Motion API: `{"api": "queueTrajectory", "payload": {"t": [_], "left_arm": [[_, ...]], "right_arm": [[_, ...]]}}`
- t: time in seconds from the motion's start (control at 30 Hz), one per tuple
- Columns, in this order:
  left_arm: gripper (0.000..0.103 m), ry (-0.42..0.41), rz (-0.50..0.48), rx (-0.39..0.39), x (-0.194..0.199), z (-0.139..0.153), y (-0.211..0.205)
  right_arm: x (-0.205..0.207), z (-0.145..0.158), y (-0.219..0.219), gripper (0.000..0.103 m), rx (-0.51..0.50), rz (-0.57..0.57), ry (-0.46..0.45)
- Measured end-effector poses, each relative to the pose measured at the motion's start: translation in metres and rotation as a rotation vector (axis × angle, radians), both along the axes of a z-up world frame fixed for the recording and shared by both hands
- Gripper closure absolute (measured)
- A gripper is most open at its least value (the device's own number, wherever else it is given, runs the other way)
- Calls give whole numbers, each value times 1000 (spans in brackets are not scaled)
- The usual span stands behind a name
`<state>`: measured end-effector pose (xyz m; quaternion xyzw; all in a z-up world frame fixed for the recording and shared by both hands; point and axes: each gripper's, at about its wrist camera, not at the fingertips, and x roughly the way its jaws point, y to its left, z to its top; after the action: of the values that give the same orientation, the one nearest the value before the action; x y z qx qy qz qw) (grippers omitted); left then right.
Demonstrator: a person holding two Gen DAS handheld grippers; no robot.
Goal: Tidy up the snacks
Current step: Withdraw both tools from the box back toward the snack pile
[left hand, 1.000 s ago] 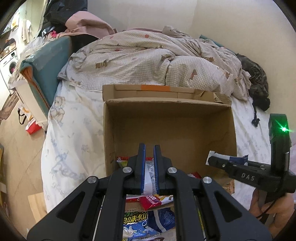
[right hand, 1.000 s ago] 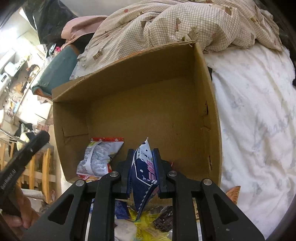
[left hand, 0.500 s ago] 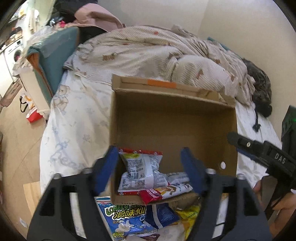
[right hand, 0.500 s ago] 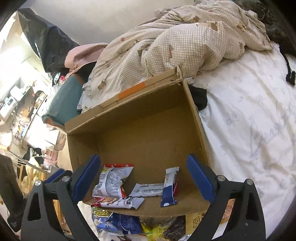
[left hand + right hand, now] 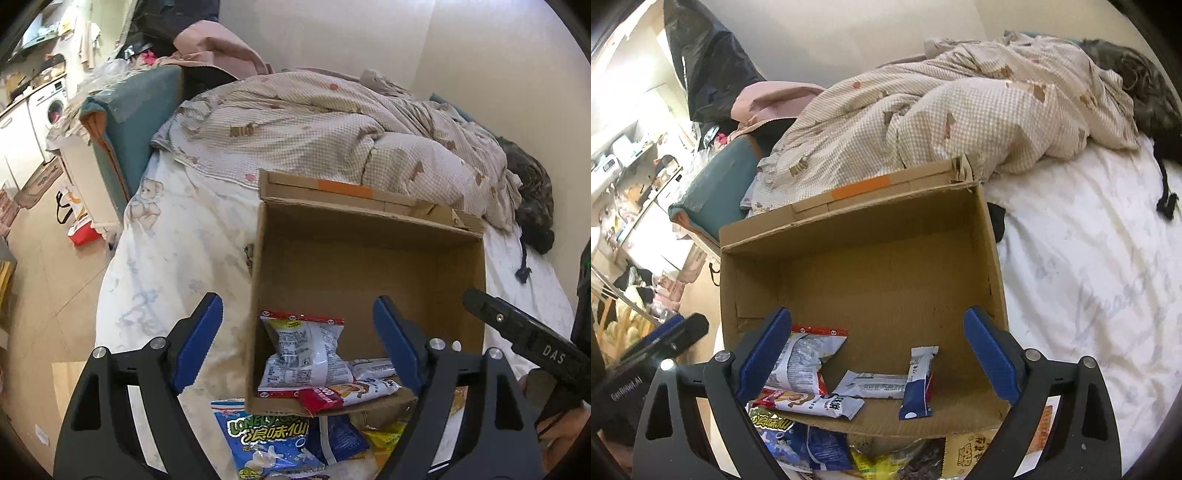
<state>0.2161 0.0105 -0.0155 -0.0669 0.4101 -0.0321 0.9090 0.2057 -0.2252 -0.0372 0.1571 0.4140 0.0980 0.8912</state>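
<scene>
An open cardboard box lies on the bed. Inside at its near end rest a white and red bag, a red and white bar, a pale wrapper and a blue and white packet. My left gripper hangs above the box's near left corner, its jaws still opening, nothing between them. My right gripper stands open and empty over the near end. More snack bags are piled in front of the box.
A rumpled checked quilt is heaped beyond the box. White sheet spreads to the right. A teal cushion borders the bed's left side, with floor and clutter beyond. A dark garment sits by the wall.
Both grippers went from shut on a snack to open. The white and red bag and the blue and white packet now lie in the box. Both cameras pulled back a little.
</scene>
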Motion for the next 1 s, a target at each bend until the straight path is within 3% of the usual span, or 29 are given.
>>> {"api": "queueTrajectory", "payload": {"t": [0.2,0.33,0.5,0.7,1.0], "left_arm": [[22,11,31,5,-9,1,11],[13,28,38,20,-18,2,13],[12,18,20,38,-35,6,12],[12,-29,28,114,-64,15,16],[12,-19,33,86,-100,16,29]], "right_arm": [[-12,9,2,6,-23,-3,-26],[-26,23,2,6,-24,3,-56],[-49,35,3,6,-39,14,-86],[-83,36,1,6,-29,12,-76],[-125,30,0,6,-11,-3,-40]]}}
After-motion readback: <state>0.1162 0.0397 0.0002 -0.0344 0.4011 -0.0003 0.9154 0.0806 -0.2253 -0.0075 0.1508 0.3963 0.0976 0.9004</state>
